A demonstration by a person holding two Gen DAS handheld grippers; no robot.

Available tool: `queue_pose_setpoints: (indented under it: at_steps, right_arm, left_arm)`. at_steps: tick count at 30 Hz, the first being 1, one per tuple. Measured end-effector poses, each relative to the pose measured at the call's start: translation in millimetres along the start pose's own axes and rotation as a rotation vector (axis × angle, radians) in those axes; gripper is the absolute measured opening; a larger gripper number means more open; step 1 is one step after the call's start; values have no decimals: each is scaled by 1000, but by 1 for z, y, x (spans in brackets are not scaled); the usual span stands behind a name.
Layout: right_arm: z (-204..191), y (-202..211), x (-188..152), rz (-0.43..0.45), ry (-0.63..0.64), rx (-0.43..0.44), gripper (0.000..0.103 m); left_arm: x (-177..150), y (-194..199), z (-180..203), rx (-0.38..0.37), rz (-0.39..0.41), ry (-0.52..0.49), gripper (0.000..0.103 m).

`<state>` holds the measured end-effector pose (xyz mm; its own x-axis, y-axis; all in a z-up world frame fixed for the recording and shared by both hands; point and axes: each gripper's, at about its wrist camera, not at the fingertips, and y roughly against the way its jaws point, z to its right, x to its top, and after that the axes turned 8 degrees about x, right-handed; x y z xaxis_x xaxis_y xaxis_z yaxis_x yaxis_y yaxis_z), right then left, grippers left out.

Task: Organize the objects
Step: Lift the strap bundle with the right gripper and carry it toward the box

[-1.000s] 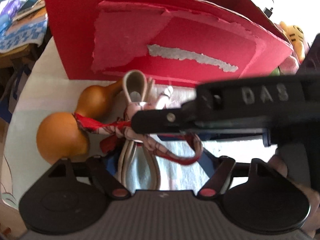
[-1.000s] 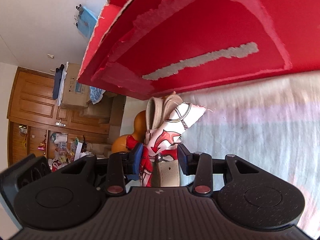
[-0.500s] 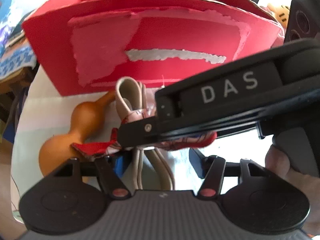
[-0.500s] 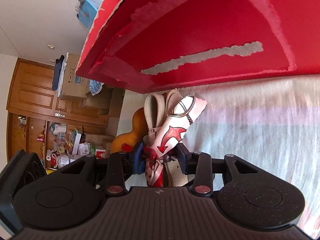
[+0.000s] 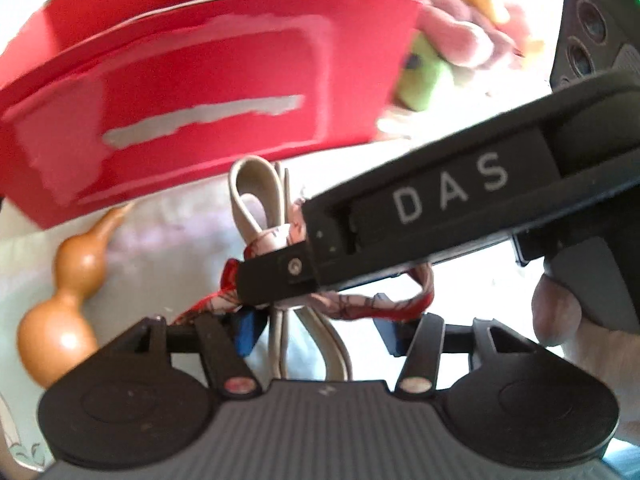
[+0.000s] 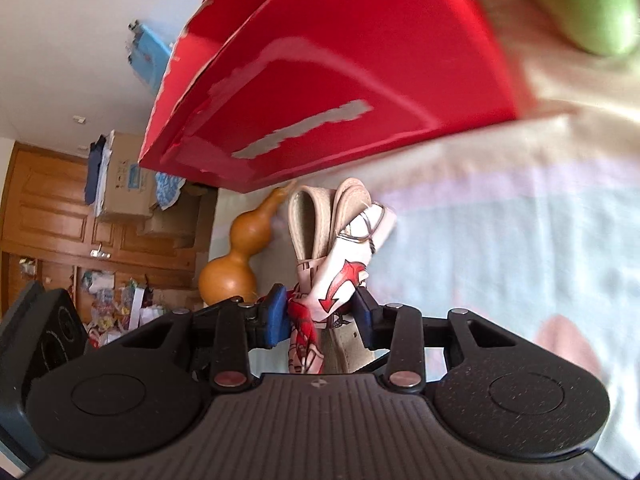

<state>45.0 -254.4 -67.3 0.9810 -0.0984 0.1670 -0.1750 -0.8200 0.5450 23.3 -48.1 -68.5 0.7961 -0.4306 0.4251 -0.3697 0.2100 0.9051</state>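
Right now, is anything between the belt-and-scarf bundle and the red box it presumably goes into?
Nothing visible lies between them. The beige belt wrapped in the red-patterned scarf sits in the right gripper just short of the red box. The gourd is off to the side. The box's near wall must be cleared.

Wall: plain white (image 6: pixel 60 40), with a small blue item (image 6: pixel 150 54) hanging on it.
Cupboards: brown panelled wooden doors (image 6: pixel 44 216) along the far side.
Boxes: cardboard cartons (image 6: pixel 124 178) stacked before the doors, dark clothes (image 6: pixel 94 176) draped over one.
Clutter: bags and papers (image 6: pixel 116 304) piled low by the doors.
Cloth: pale pastel tablecloth (image 6: pixel 500 240).
Light: bright daylight, washing out the cloth.
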Motion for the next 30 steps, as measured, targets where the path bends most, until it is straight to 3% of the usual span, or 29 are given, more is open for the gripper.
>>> queue_pose_setpoints:
  at_steps: [8,15,22,30]
  right_arm:
    - [5,39,-8,87,-23,-40,40]
    - [-11,73,-18,198,6,-75,40]
    - [-41,111,-13,307,108,-104,40]
    - [-92,128,15,385,290,-125,40]
  left_arm:
    - [11,9,36,-69,21,-97,54]
    - [25,31,59,-140,91,-144,53]
    - [57,65,99,-198,217,-147,53]
    - [94,110,79,-219,385,-109,53]
